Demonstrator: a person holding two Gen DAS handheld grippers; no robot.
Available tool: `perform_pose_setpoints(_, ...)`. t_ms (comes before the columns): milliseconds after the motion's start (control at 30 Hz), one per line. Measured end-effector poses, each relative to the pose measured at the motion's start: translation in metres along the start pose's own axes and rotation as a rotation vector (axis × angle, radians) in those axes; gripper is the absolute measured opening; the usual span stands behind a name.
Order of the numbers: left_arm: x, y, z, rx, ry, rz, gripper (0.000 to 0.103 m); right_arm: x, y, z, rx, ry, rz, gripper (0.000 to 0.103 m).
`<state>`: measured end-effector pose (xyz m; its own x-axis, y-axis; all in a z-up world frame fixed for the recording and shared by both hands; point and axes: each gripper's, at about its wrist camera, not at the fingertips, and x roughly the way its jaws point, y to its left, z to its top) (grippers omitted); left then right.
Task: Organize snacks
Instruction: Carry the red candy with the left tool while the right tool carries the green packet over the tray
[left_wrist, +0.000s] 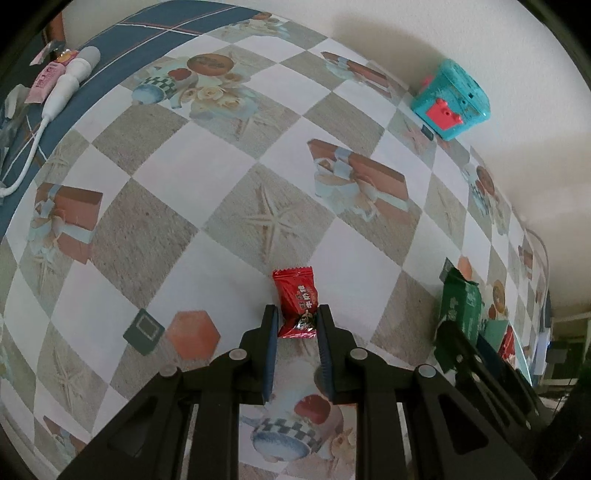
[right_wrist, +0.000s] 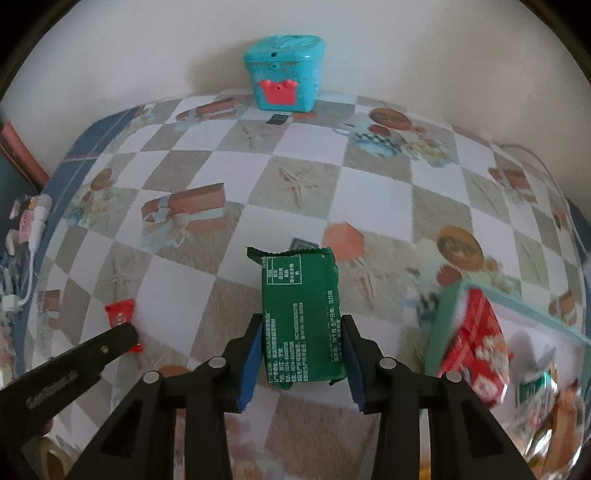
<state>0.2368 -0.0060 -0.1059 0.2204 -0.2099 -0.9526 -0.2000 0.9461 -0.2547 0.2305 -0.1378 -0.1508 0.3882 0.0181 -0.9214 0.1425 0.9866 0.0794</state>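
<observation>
Your checkered tablecloth (left_wrist: 155, 177) spread beneath both grippers, and far ahead of your right gripper (right_wrist: 301, 334) a teal toy box (right_wrist: 284, 72) stood against the wall. To that gripper's right sat a teal-rimmed container (right_wrist: 517, 302) holding red snack packs (right_wrist: 476, 350). Your right gripper had clamped the green snack packet (right_wrist: 301, 314) between its blue pads, the packet extending forward past the fingertips. Your left gripper (left_wrist: 297, 314) was closed on the red candy (left_wrist: 295, 301), pinching its lower half, the wrapper's top pointing ahead.
</observation>
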Motion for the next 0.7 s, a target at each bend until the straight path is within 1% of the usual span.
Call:
perform_pose_setpoints(300, -0.034, -0.018, -0.011, 0.057, -0.06, -0.002, 0.021, -0.032, -0.016, -0.022, 0.067, -0.024, 0.042, 0.042)
perform_pose_setpoints(500, -0.061, -0.032, -0.023, 0.102, -0.112, -0.002, 0.021, -0.064, -0.026, -0.032, 0.106, -0.064, 0.059, 0.043)
perform_pose_setpoints(700, -0.088, -0.046, -0.038, 0.148, -0.159, -0.031, 0.021, -0.1, -0.034, -0.049, 0.154, -0.113, 0.083, 0.043)
